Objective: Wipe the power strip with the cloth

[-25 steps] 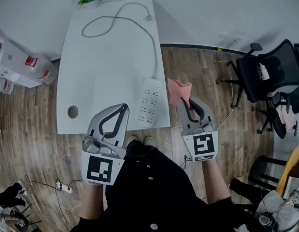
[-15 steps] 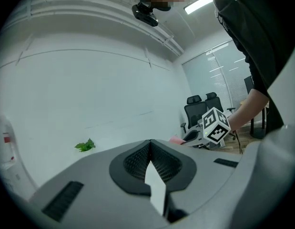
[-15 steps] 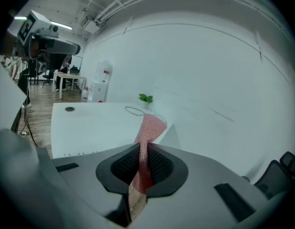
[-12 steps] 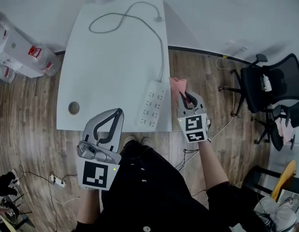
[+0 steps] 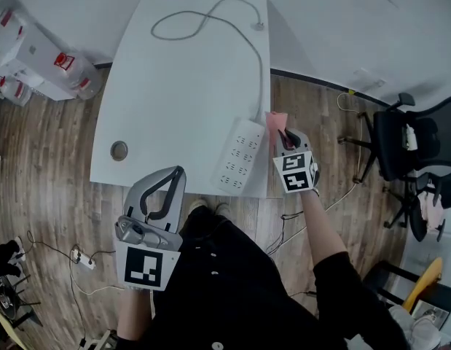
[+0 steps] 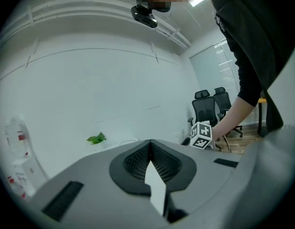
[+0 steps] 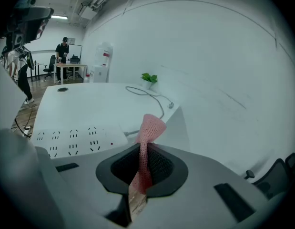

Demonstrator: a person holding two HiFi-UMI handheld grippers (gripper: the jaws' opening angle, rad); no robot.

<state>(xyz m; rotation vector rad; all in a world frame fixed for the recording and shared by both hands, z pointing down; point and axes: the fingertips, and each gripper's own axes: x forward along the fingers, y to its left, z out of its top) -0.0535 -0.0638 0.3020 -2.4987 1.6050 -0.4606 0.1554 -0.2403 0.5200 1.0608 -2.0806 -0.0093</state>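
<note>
Right gripper (image 7: pixel 143 159) is clamped on the pink cloth (image 7: pixel 150 127), confirmed only in its own view. Head view alone places it beside the power strip (image 5: pixel 238 165). Left gripper (image 6: pixel 149 149) is closed and empty.

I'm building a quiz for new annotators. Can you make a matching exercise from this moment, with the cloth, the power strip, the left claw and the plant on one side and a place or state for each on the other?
Things:
1. cloth
2. power strip
3. left claw
4. plant

Places or states:
A. shut, with nothing in it
B. by the far edge of the table
C. pinched in the right claw
D. lying flat on the table, near its near right corner

Pairs: 1-C, 2-D, 3-A, 4-B
</note>
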